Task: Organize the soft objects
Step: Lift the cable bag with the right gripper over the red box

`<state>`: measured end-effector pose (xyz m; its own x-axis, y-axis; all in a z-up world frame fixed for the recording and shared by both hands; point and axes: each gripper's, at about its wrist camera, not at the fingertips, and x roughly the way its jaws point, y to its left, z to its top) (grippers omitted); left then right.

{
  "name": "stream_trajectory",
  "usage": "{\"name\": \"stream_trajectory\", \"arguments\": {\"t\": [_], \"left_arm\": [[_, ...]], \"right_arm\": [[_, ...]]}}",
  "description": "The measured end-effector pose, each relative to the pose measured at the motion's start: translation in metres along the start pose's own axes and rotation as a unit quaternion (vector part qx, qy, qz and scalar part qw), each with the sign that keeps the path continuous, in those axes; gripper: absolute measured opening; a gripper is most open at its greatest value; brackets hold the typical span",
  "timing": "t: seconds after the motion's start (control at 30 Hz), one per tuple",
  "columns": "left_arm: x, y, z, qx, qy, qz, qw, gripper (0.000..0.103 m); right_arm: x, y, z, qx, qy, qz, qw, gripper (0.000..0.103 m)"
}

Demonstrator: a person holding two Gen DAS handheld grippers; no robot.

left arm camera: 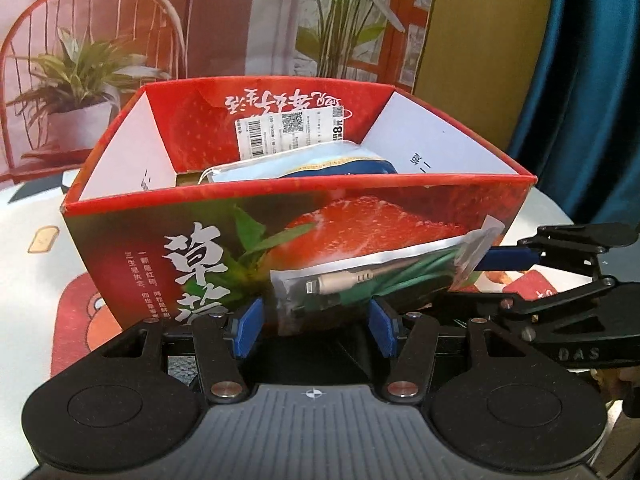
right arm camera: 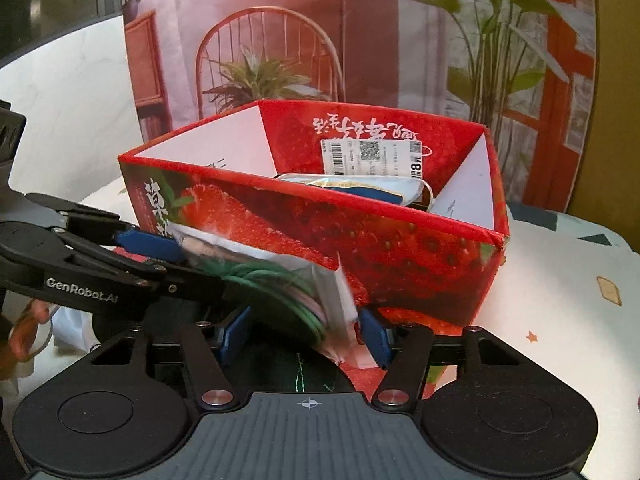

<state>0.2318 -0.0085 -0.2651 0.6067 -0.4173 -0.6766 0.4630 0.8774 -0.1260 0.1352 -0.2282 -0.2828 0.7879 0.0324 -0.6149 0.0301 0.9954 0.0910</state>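
Item: bagged green cable, clamped in my left gripper before the strawberry box; right gripper straddling it, grip unclear; step: loading; next: lift over the rim, release.

Printed backdrop, teal curtain, patterned tablecloth

Printed backdrop of red chair, potted plants; teal curtain; cartoon-patterned tablecloth.

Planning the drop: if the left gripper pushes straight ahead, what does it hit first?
Likely the clear plastic bag of green cable already between its pads, then the red strawberry-print cardboard box wall behind; depth is uncertain.
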Motion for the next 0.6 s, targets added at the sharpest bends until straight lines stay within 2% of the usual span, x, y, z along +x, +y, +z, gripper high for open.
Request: {"name": "stream_trajectory", "arguments": {"t": [0.03, 0.1, 0.23, 0.47, 0.6], "left_arm": [[0.000, 0.001, 0.000, -0.001, 0.000, -0.001, 1.0000, 0.060], [0.001, 0.000, 0.001, 0.001, 0.000, 0.000, 1.0000, 0.060], [0.003, -0.002, 0.000, 0.000, 0.000, -0.005, 1.0000, 0.060], [0.006, -0.008, -0.001, 0.002, 0.001, -0.009, 1.0000, 0.061], [0.000, -0.004, 0.000, -0.015, -0.008, -0.021, 0.9996, 0.061]], "right_arm": [[0.000, -0.001, 0.000, 0.001, -0.001, -0.004, 1.000, 0.045], [0.000, -0.005, -0.001, 0.007, -0.001, -0.010, 1.000, 0.029], [0.000, -0.010, -0.001, 0.013, 0.003, -0.012, 1.000, 0.018], [0.002, -0.011, -0.002, 0.019, 0.004, -0.010, 1.000, 0.017], [0.003, -0.006, 0.000, 0.013, 0.006, 0.003, 1.000, 0.017]]}}
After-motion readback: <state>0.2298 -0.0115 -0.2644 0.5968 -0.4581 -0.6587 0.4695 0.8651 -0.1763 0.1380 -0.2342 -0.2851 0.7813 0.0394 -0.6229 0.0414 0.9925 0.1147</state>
